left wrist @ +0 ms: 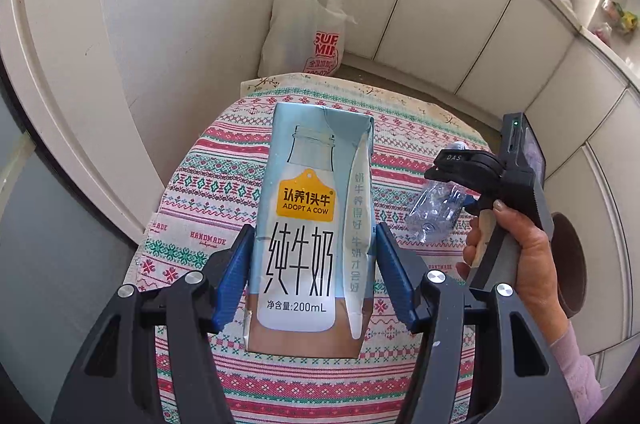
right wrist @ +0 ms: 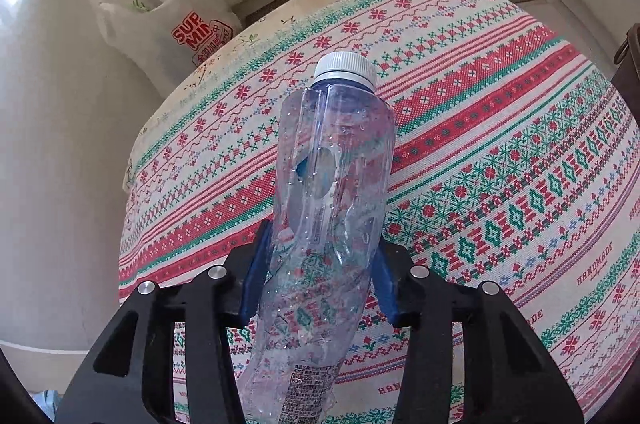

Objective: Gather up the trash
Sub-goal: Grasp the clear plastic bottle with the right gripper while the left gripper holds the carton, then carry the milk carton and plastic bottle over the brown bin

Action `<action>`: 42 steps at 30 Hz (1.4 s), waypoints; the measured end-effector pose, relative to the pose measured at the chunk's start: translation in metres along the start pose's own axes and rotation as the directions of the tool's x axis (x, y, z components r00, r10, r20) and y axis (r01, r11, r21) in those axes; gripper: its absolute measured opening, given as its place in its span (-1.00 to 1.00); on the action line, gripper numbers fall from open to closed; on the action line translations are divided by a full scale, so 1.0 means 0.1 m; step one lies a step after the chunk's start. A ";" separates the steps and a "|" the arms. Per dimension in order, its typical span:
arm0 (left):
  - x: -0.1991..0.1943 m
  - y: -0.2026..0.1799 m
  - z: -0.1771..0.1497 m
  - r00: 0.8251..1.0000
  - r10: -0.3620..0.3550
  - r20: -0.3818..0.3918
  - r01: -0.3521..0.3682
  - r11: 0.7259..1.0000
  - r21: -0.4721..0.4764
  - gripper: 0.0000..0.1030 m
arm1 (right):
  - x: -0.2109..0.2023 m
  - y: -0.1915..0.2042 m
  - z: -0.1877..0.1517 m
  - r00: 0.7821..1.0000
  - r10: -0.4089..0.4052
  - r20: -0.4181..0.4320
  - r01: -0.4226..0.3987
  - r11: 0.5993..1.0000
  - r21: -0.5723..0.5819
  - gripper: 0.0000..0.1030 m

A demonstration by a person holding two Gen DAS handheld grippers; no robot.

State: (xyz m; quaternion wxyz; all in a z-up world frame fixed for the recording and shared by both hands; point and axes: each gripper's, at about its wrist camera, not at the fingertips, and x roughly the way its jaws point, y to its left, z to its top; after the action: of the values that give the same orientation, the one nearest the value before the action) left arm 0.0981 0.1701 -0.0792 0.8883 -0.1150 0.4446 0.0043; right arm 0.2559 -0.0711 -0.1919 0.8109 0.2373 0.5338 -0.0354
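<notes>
A white plastic bag with red lettering slumps on the floor against the pale cabinets, just past the far edge of a table spread with a red-and-green patterned cloth. Over that cloth the left gripper pinches a light-blue milk carton between its blue pads, the carton clamped at its lower half. To the right, a person's hand works the right gripper — its blue pads press on a crumpled clear bottle with a white cap, held above the cloth
</notes>
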 end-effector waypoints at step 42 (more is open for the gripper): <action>-1.33 -1.49 -0.15 0.824 -0.221 0.522 0.173 0.975 0.140 0.16 | -3.40 -0.84 -0.96 0.620 0.102 0.777 0.163 0.953 -0.255 -0.15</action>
State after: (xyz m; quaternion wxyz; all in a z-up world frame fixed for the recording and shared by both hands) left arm 0.0222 0.0348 0.0472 0.9766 -0.1159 0.1650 -0.0746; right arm 0.0027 -0.1716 0.0478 0.9872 0.0626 0.1300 -0.0672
